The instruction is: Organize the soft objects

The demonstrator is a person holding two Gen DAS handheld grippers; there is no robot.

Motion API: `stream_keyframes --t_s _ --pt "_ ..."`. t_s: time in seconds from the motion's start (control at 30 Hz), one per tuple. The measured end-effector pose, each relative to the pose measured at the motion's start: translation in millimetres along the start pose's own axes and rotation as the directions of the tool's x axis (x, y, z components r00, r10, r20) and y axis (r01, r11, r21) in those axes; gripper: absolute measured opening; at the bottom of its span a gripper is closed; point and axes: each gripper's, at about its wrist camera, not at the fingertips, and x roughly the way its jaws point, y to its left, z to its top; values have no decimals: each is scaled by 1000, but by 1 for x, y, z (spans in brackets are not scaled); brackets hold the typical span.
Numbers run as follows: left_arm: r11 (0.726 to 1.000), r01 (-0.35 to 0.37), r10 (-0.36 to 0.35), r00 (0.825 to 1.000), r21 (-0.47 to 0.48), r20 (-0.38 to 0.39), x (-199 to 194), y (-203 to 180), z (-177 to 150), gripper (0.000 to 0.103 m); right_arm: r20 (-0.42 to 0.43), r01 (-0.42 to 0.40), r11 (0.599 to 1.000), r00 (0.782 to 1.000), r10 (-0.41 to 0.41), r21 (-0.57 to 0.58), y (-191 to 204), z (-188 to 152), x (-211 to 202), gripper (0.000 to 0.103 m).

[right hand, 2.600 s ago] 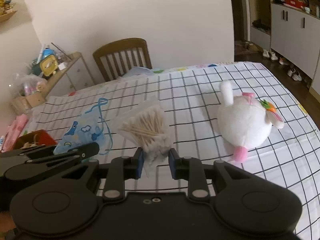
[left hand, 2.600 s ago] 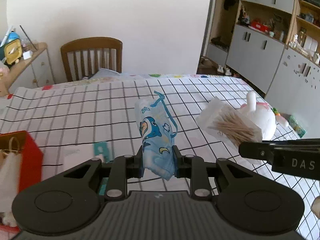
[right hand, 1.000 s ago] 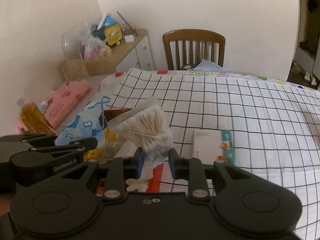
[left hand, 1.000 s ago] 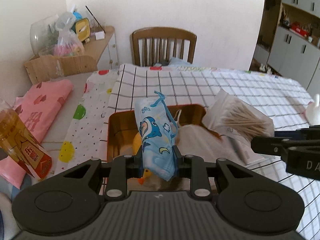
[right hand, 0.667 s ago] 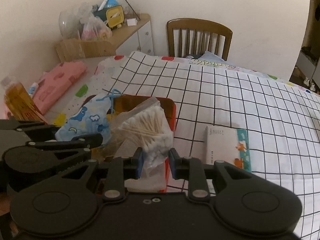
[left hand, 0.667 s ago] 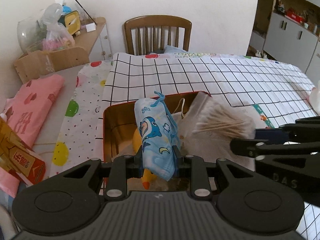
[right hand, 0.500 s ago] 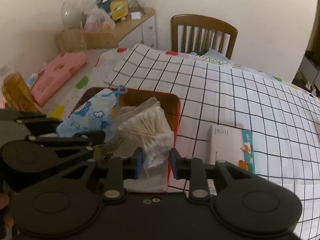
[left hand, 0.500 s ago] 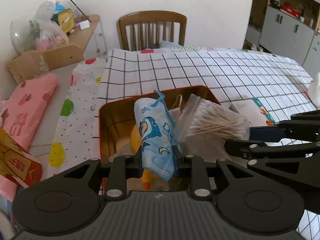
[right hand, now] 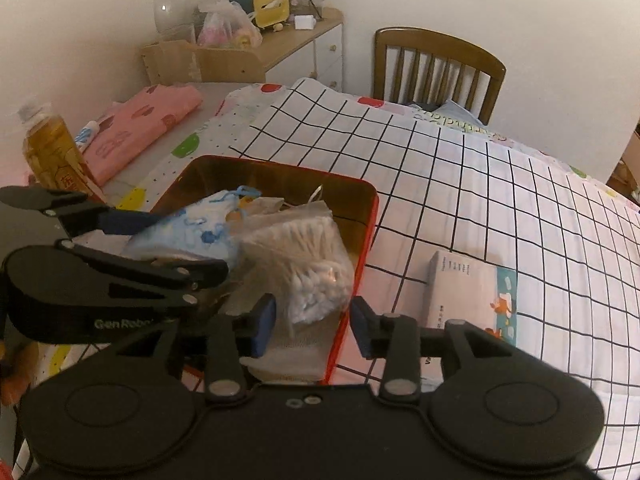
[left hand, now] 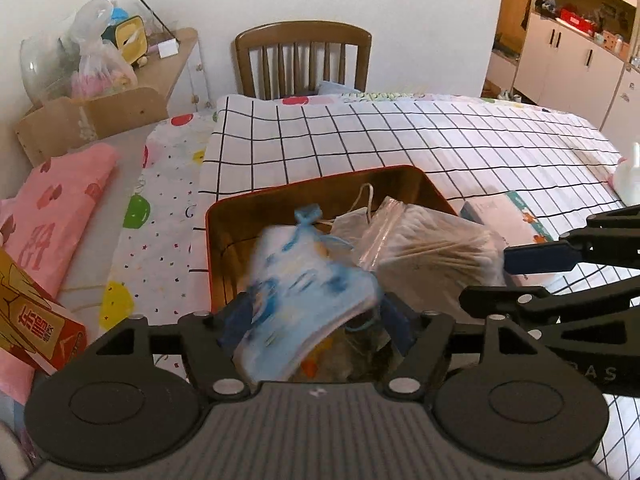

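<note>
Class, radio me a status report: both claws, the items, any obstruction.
Left claw just opened, blue pouch dropping into red box. Right claw opening off cotton swab bag. No obstruction.

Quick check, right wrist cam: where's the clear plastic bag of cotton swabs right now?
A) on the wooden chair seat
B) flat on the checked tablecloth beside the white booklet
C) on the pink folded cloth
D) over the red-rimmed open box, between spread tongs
D: the clear plastic bag of cotton swabs hangs over the red-rimmed open box, and the right tongs stand spread either side of its lower corner, pads off it.
</note>
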Motion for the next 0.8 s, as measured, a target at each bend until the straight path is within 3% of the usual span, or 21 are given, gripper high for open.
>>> stream_keyframes --t_s 0.07,0.17,0.63,0.8 --pt "1000 5 -5 1000 1 0 -3 0 -1 71 6 -17 1000 1000 17 -6 -1 -2 -3 45" --pt "1000 9 -9 1000 4 4 -9 0 -4 71 19 -48 999 999 48 -10 -3 -4 -10 60" --pt "998 59 -58 991 -5 123 -72 -14 -8 72 142 -106 994 984 104 4 -18 -15 -67 65" --pt "997 72 -71 981 2 180 -99 -29 -6 79 195 -111 993 975 103 27 -30 -21 -93 67"
